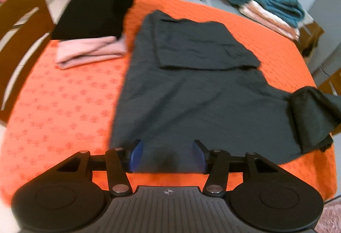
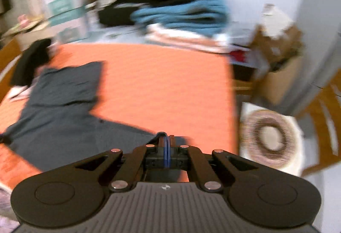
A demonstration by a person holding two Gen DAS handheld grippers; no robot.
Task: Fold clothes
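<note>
the left gripper [image 1: 167,155] sits at the bottom centre of its frame with its blue pads spread wide, holding nothing, poised over the near hem of the dark grey shirt [image 1: 191,92]. the right gripper [image 2: 166,147], low in the middle of its own blurred frame, has its pads pressed together on a dark strip that looks like the edge of that shirt, though the blur keeps this from being certain. the shirt fills the middle of the left view, lying mostly flat on the orange tablecloth [image 1: 59,101]; its far part is already turned over onto the body in the upper middle, while a sleeve at the right edge is bunched and raised. so the fold looks partly made: one flap down, the right sleeve and the lengthwise folds yet to settle. at upper left a folded pink garment [image 1: 89,54] lies under a black garment [image 1: 96,5], and a stack of clothes [image 1: 266,3] sits at upper right.
</note>
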